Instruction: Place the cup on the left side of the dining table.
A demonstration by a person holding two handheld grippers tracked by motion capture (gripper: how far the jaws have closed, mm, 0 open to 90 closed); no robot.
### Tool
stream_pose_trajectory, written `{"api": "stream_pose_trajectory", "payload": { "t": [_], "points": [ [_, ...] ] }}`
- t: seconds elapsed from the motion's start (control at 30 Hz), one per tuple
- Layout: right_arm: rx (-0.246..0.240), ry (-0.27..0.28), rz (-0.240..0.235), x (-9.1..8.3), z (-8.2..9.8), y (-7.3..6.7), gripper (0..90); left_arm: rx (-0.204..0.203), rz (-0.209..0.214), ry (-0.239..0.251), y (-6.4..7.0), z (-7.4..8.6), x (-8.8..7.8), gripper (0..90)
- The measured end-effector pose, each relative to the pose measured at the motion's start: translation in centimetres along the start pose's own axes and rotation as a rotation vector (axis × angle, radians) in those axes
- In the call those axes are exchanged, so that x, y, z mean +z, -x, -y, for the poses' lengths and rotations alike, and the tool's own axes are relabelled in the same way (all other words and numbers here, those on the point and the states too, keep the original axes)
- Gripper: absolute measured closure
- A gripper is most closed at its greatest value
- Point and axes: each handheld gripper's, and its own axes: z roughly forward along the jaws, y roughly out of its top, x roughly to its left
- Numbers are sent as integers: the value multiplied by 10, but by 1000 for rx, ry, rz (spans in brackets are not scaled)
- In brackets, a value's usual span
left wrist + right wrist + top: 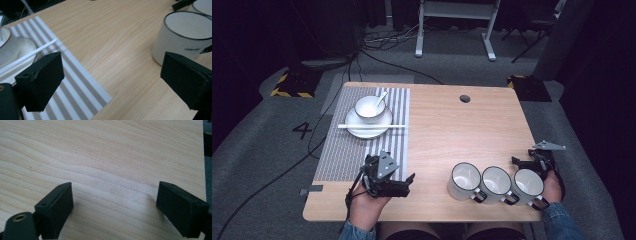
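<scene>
Three white mugs with dark rims stand in a row at the table's front right: left mug (464, 180), middle mug (496, 181), right mug (528, 183). My left gripper (394, 172) is open at the front corner of a striped placemat (362, 145), held low over the table. In the left gripper view its jaws stand wide apart around bare wood, left gripper (112, 65), with the nearest mug (185, 35) ahead on the right. My right gripper (526, 157) is open just behind the right mug. Bare wood lies between the right gripper (115, 192) jaws.
On the placemat (75, 90) sits a white plate (357, 131) carrying a bowl (370, 107) with a spoon (381, 99). White chopsticks (372, 126) lie across the plate. A cable hole (465, 98) is at the table's back. The table's right edge (203, 157) is close.
</scene>
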Motion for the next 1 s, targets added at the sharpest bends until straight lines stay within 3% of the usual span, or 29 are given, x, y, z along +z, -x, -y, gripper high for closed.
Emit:
{"api": "stream_pose_trajectory", "payload": {
  "t": [0.2, 0.33, 0.67, 0.9, 1.0],
  "points": [
    [1, 0, 0, 0, 0, 0, 140, 30, 37, 20, 15, -10, 4, 51],
    [1, -1, 0, 0, 0, 0, 141, -27, 62, 89, 23, -11, 8, 52],
    [1, -1, 0, 0, 0, 0, 140, -122, 73, 152, 41, -13, 26, 59],
    [0, 0, 0, 0, 0, 0, 140, -79, 102, 151, 56, -15, 38, 61],
    [-1, 0, 1, 0, 0, 0, 140, -62, 118, 110, 68, -13, 53, 61]
  ]
}}
